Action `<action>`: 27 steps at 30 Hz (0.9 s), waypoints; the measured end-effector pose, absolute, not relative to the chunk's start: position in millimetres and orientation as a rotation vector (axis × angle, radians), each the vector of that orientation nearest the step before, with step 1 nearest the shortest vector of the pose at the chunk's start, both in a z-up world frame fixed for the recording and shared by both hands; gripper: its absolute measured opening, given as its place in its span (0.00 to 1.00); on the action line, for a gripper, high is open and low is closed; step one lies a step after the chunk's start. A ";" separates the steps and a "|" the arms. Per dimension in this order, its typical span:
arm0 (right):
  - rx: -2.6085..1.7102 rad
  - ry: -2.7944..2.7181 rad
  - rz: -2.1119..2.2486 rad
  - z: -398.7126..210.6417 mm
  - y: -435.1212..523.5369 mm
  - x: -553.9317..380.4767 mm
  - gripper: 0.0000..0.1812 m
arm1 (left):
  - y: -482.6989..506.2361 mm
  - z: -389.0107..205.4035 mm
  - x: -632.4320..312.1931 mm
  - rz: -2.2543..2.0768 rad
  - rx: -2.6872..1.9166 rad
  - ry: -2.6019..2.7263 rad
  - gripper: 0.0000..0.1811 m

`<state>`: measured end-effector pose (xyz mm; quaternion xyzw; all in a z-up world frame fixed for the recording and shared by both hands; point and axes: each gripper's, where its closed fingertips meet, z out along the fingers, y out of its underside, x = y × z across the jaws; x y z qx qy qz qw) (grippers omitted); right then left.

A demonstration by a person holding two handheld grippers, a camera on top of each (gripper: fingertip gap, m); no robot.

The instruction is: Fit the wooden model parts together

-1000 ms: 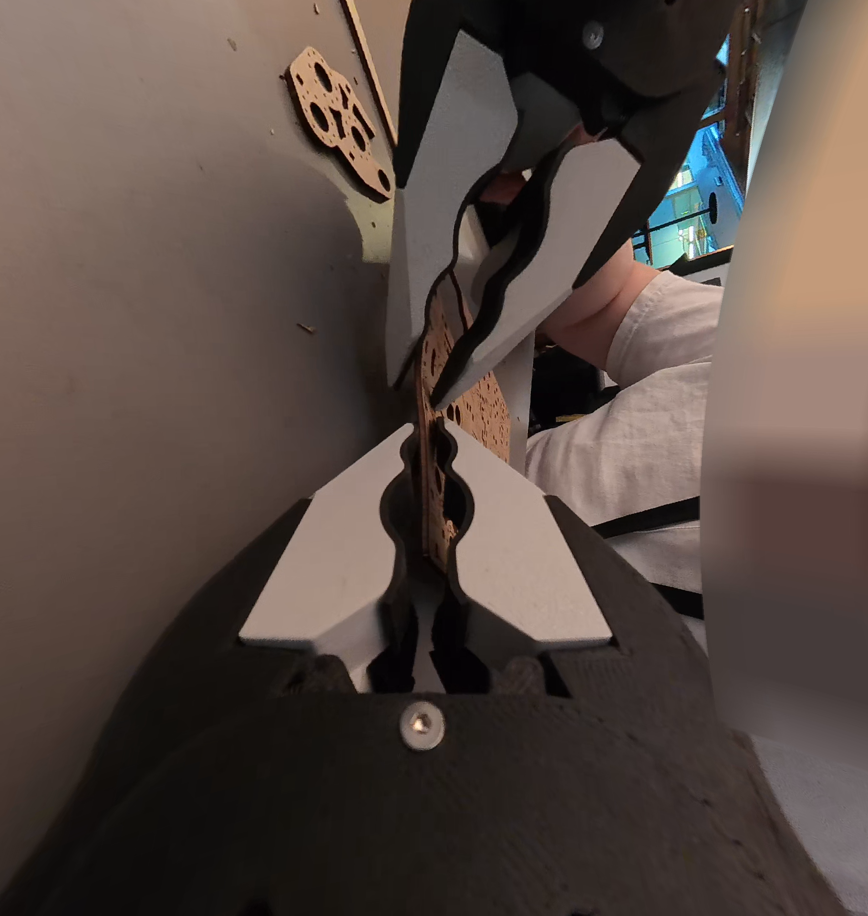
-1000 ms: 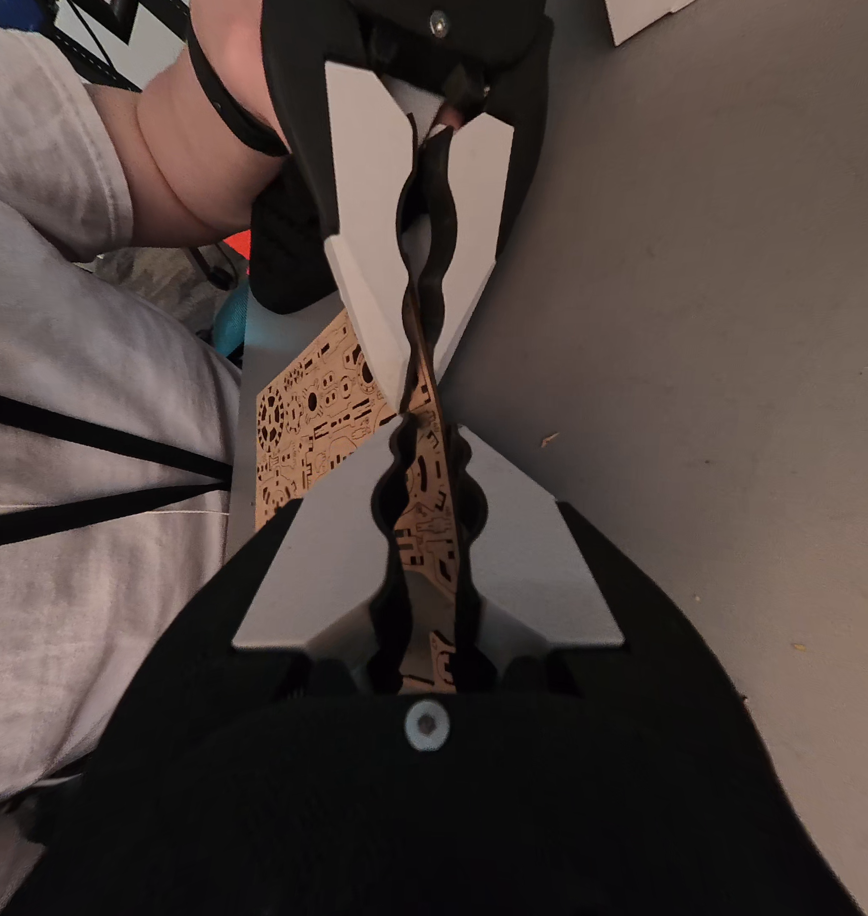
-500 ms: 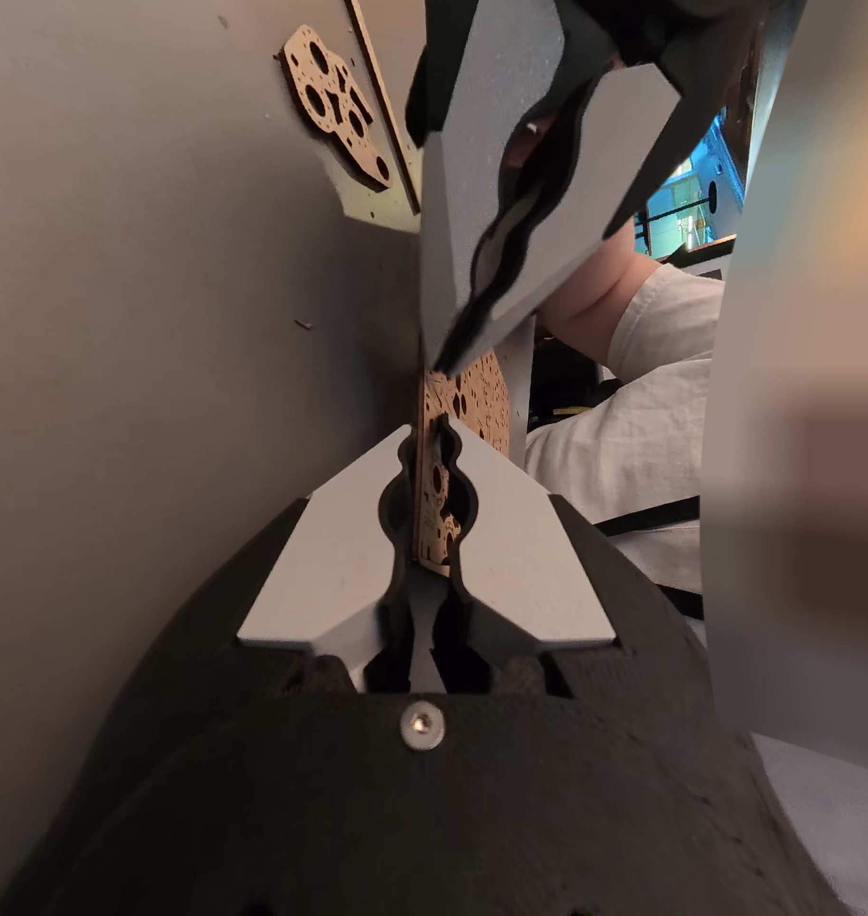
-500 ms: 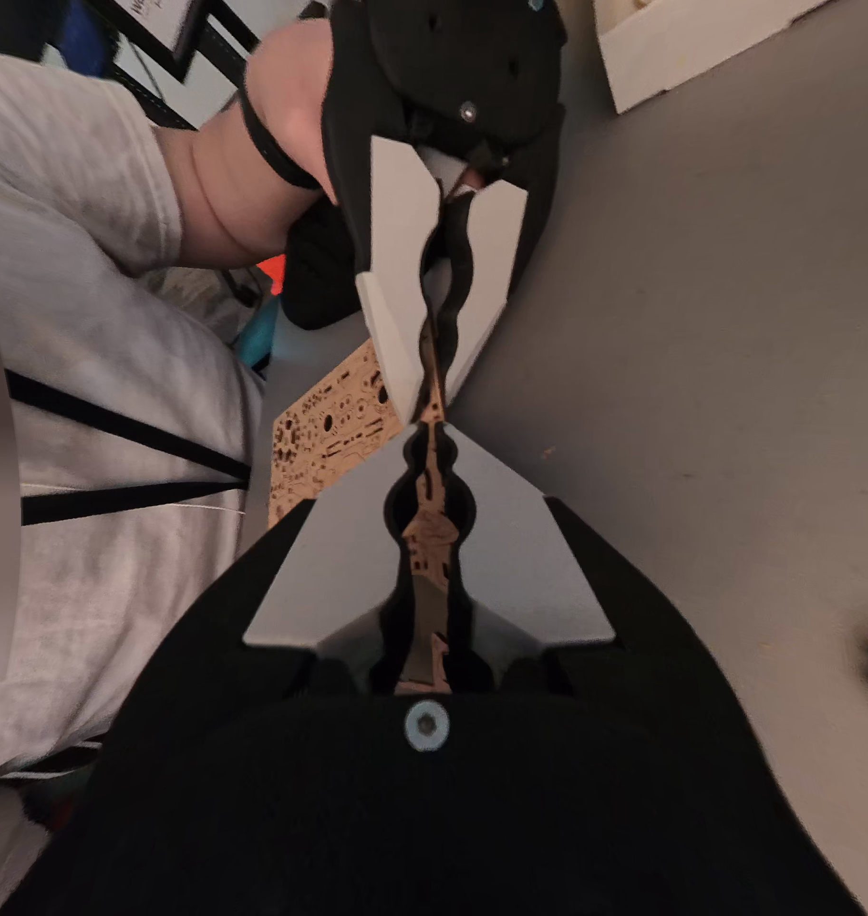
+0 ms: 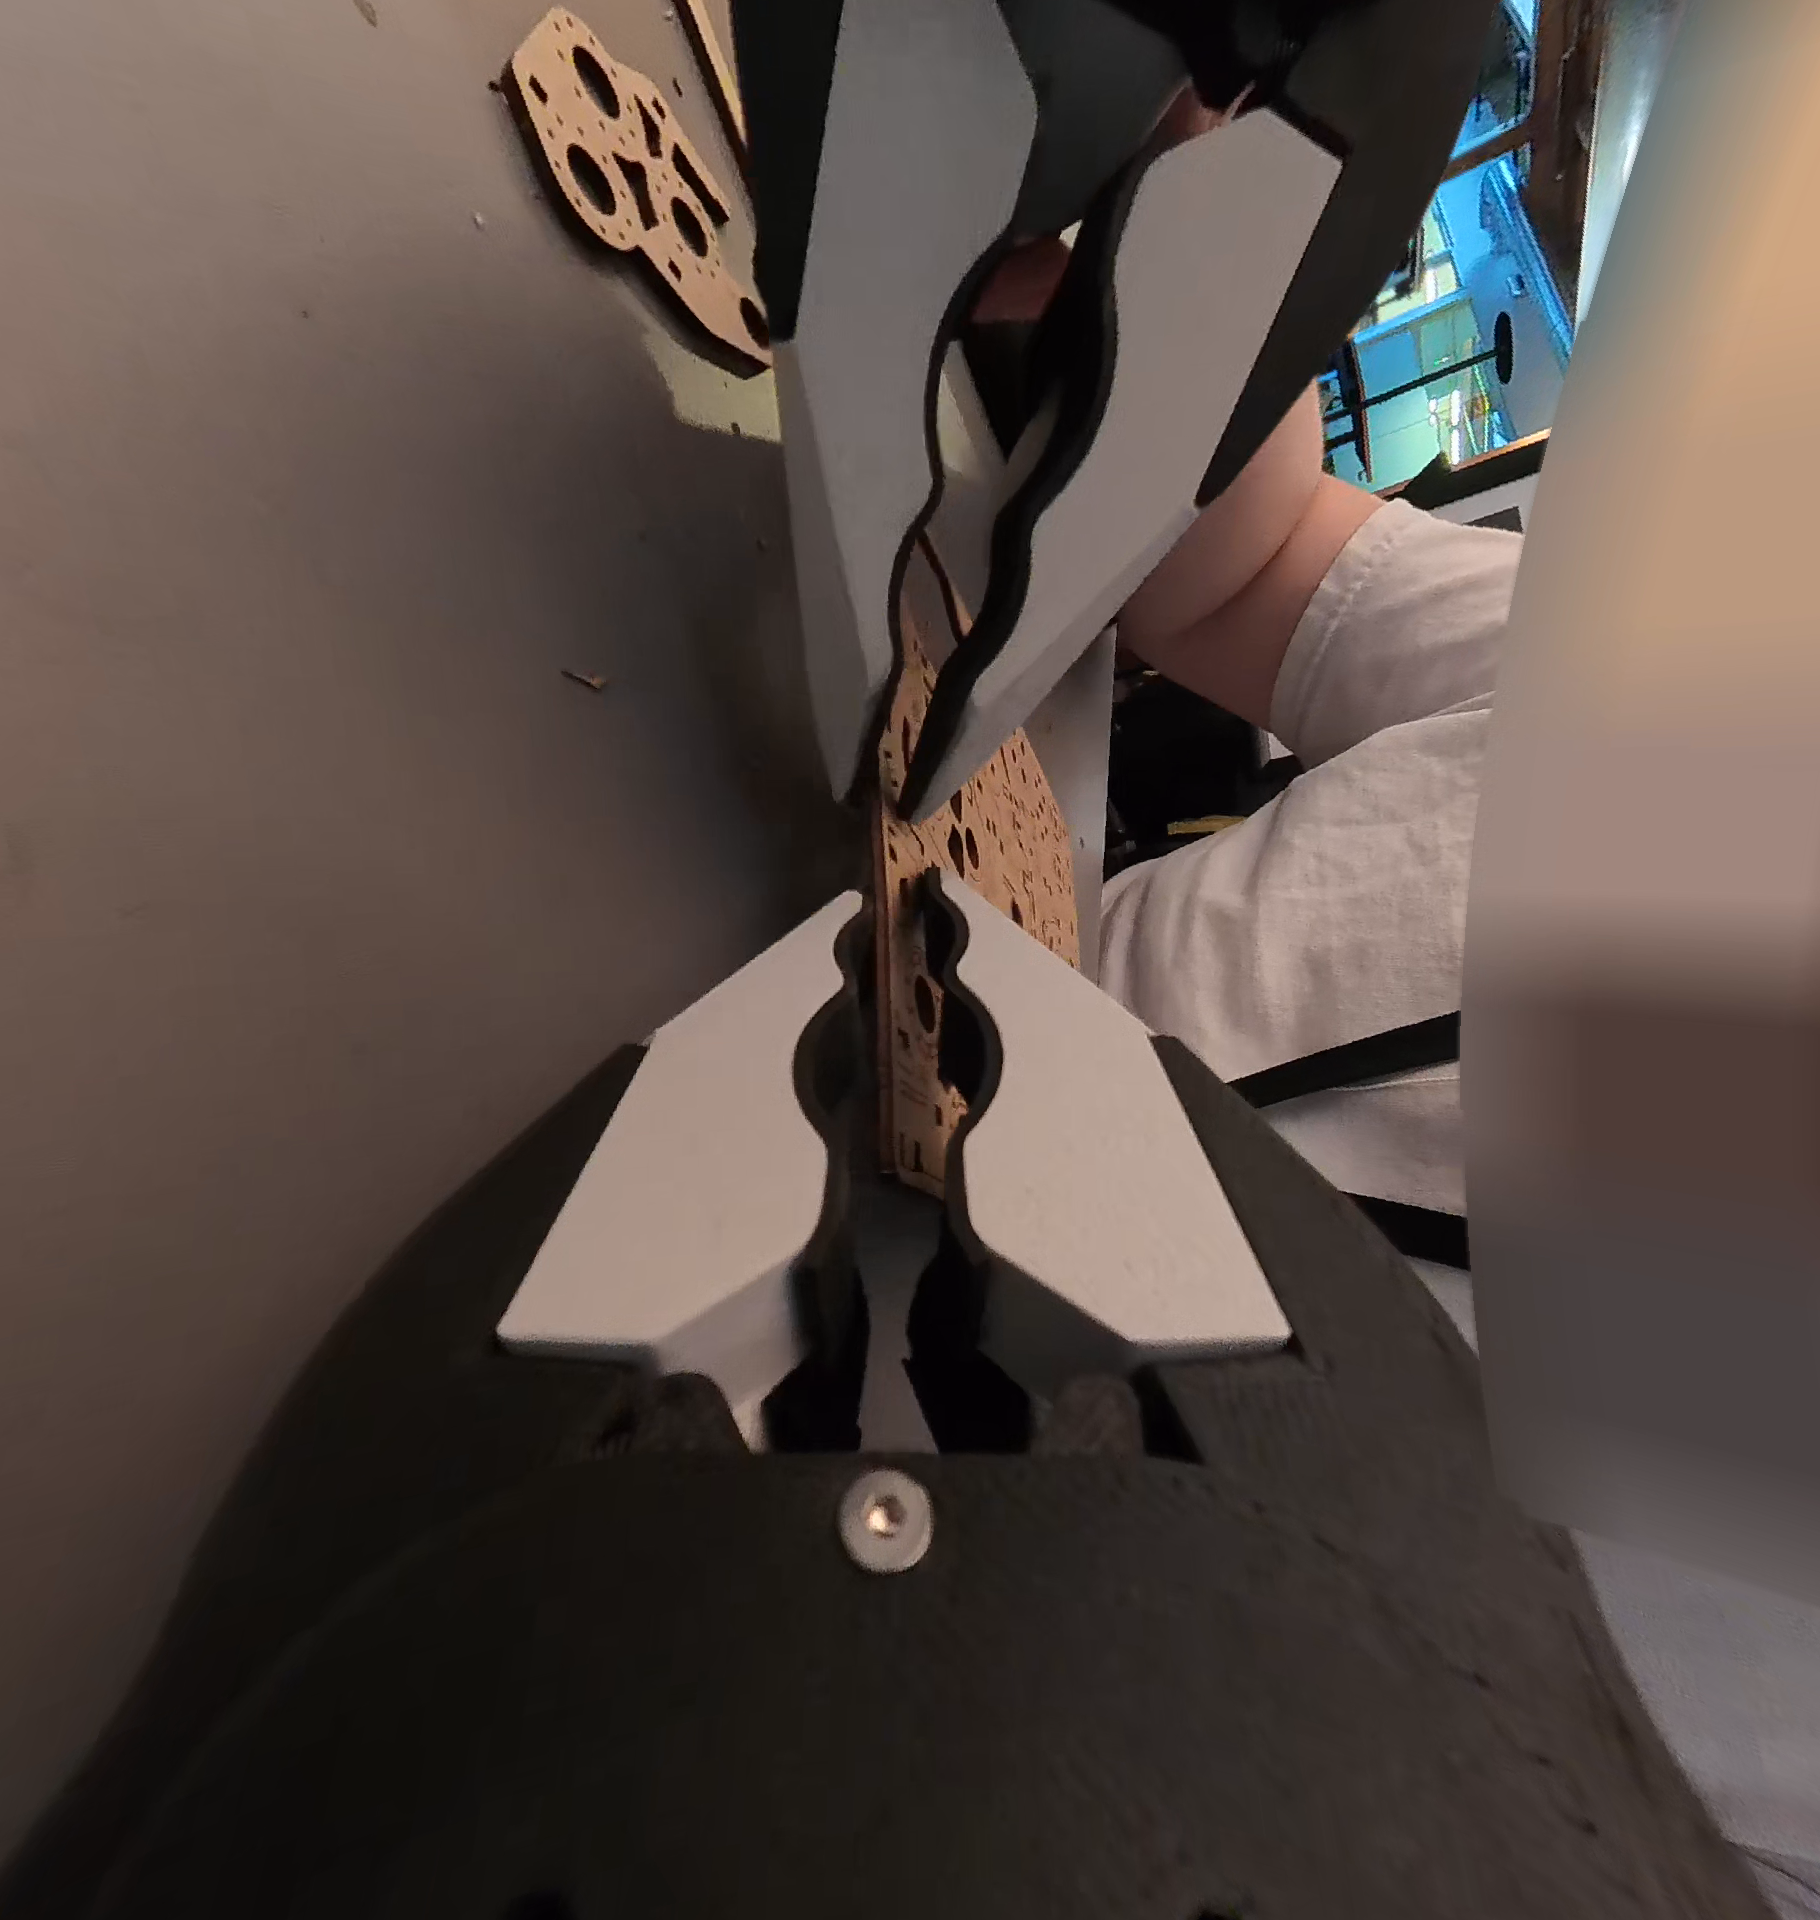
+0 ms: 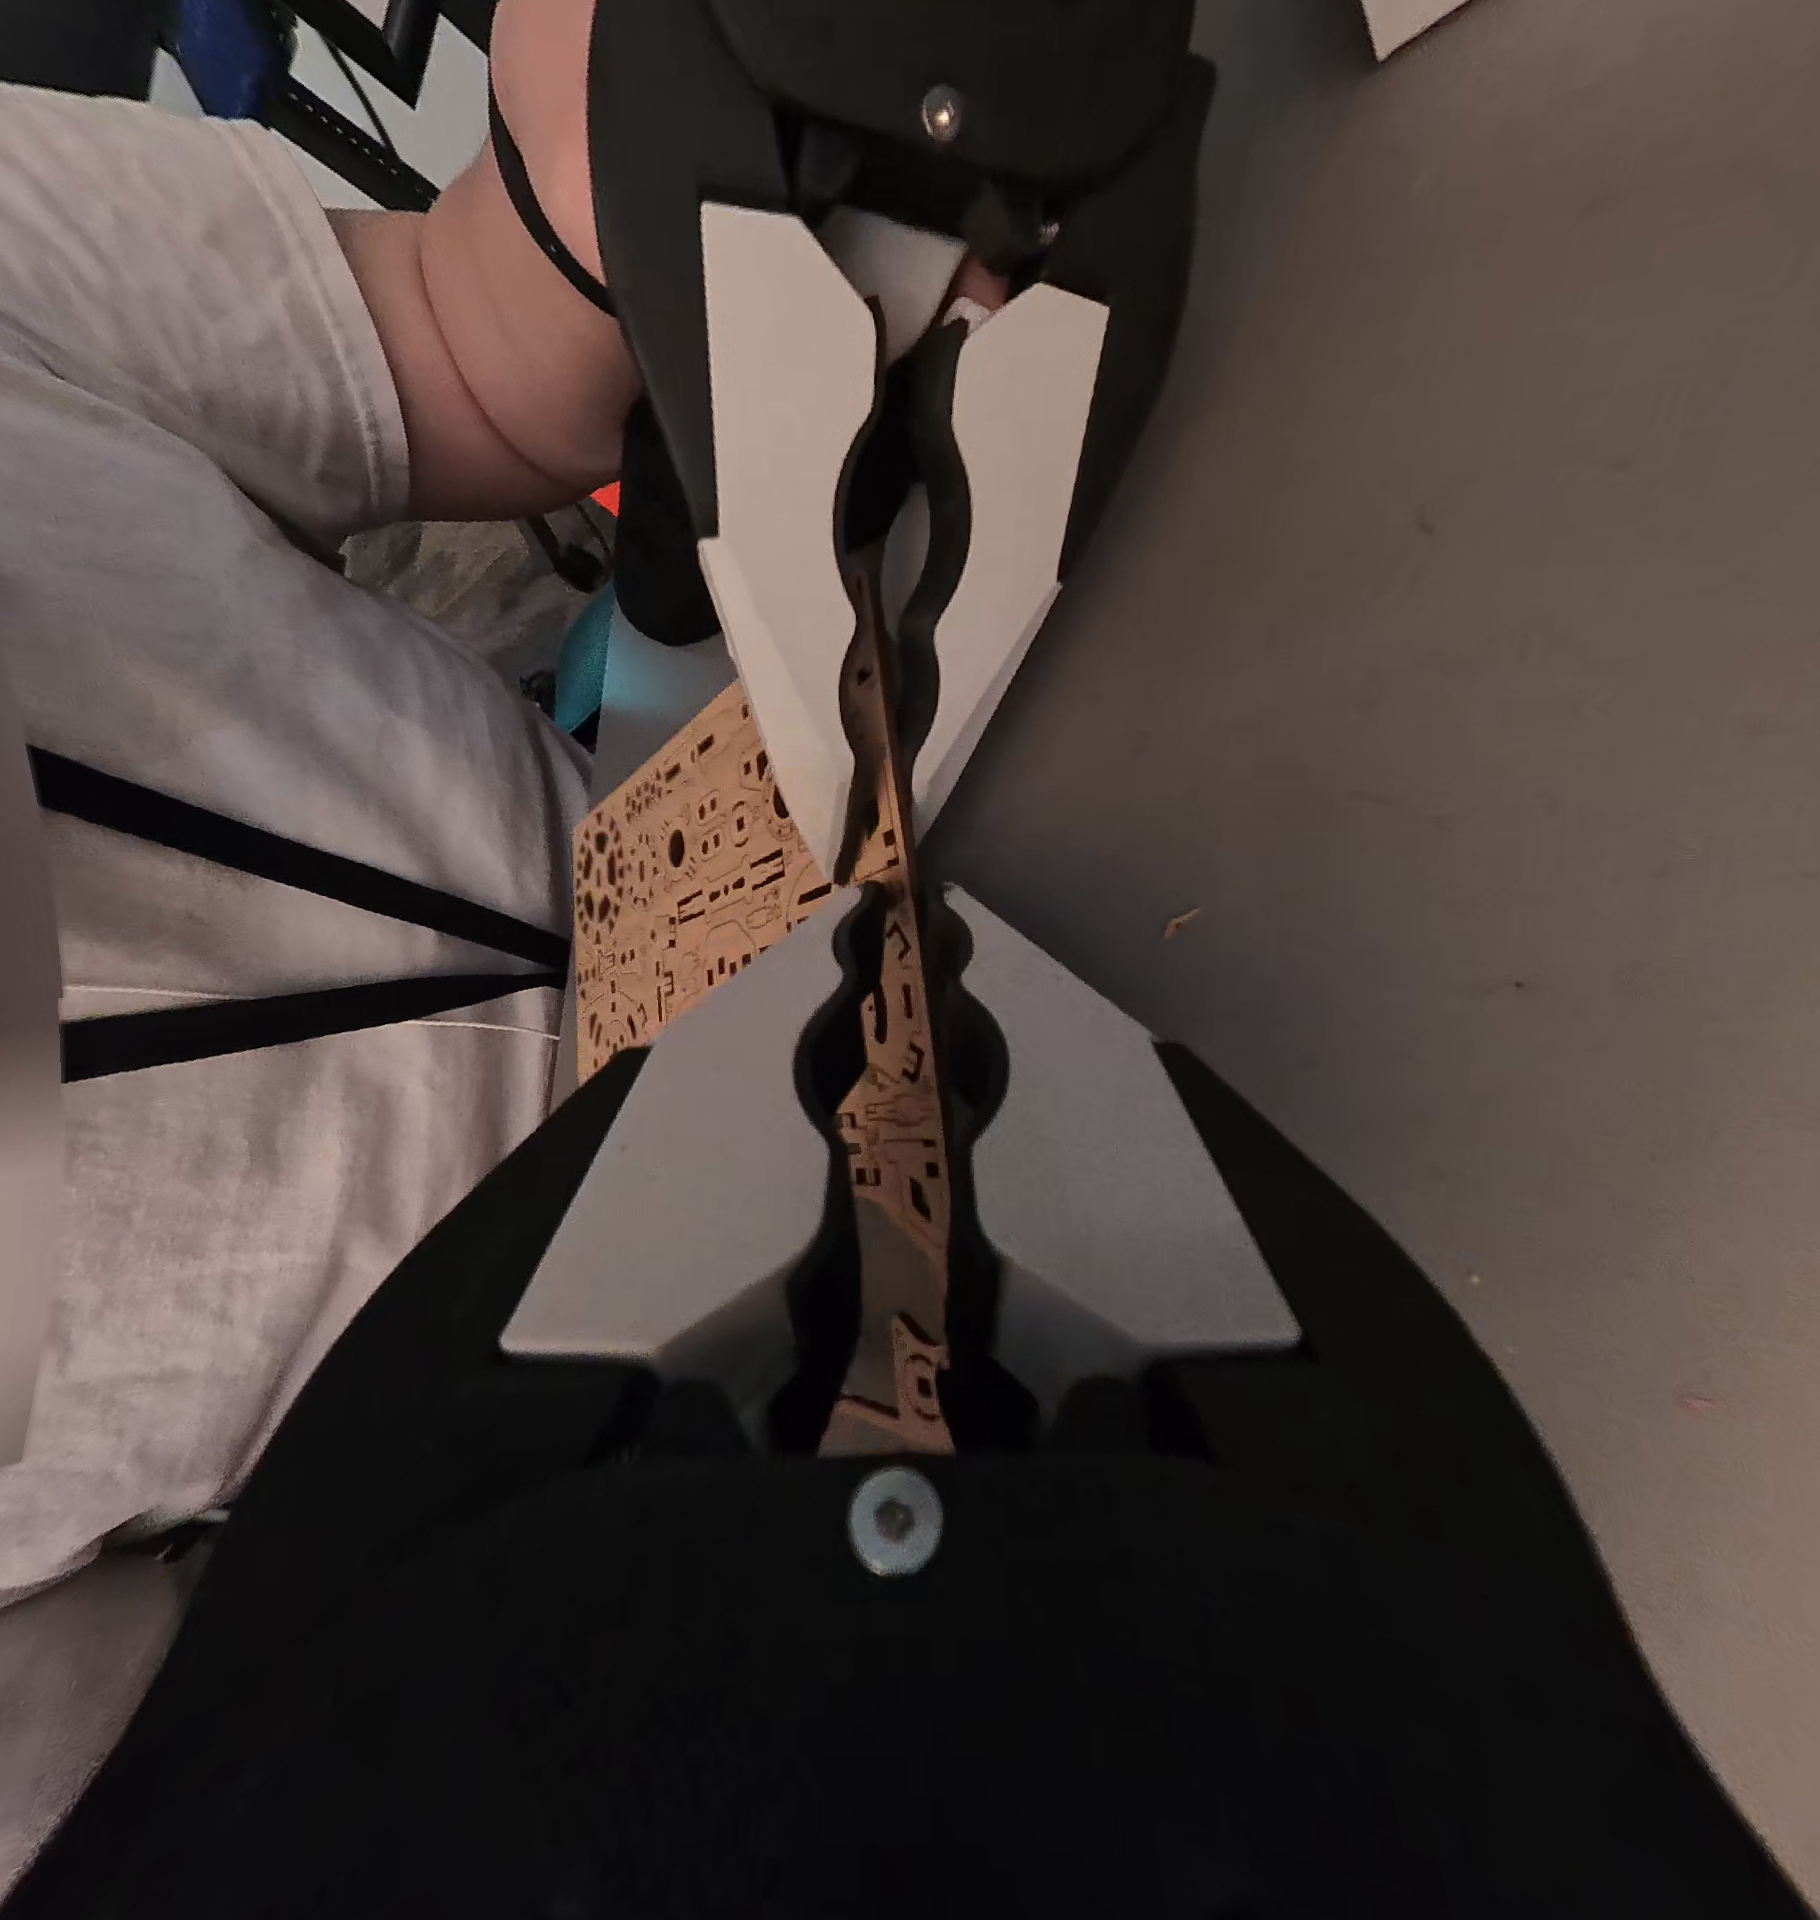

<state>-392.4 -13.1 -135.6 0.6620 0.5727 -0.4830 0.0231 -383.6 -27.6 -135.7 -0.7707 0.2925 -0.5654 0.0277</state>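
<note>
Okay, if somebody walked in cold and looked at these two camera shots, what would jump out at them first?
Most striking: two grippers meeting tip to tip mid-frame, the left gripper and the right gripper, both clamped on one thin laser-cut wooden sheet held edge-on between them. Next, a loose cut-out wooden piece lying on the grey table at upper left of the left wrist view.
</note>
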 end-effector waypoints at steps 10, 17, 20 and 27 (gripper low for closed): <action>1.988 1.643 -1.562 -133.9 -18.4 -391.1 0.04 | -30.8 -134.5 -383.1 -1.735 -2.359 0.956 0.03; 1.988 1.740 -1.508 -133.8 -19.8 -389.8 0.03 | -31.5 -134.4 -382.7 -1.721 -2.351 0.978 0.03; 2.000 1.790 -1.493 -133.3 -19.3 -388.9 0.03 | -30.9 -131.9 -382.1 -1.703 -2.330 0.988 0.03; 2.042 1.910 -1.463 -135.3 -20.2 -389.8 0.04 | -32.3 -133.1 -383.2 -1.705 -2.335 0.994 0.02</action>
